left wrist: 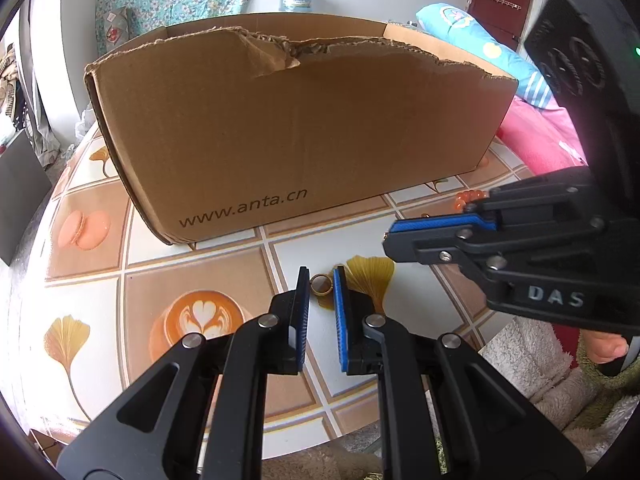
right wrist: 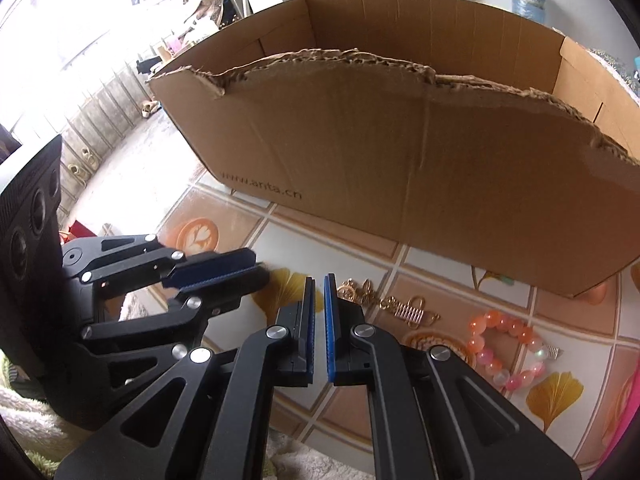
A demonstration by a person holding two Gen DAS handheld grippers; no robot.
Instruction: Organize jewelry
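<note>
In the left wrist view my left gripper [left wrist: 321, 276] hovers low over the table and is shut on a small gold ring [left wrist: 321, 285], which sits between its blue pads. My right gripper [left wrist: 389, 240] reaches in from the right, shut, with nothing in it. In the right wrist view the right gripper [right wrist: 319, 280] points down at the table, its pads nearly touching. Gold chain pieces [right wrist: 384, 302] lie just right of its tips. A pink and orange bead bracelet [right wrist: 504, 348] lies farther right. The left gripper [right wrist: 258, 266] is at the left.
A large torn cardboard box [left wrist: 280, 140] [right wrist: 400, 160], open at the top, stands right behind the jewelry on the tile-patterned table [left wrist: 192, 264]. Pink cloth [left wrist: 536, 140] lies at the table's right side. A person's fleece sleeve [left wrist: 528, 364] is along the near edge.
</note>
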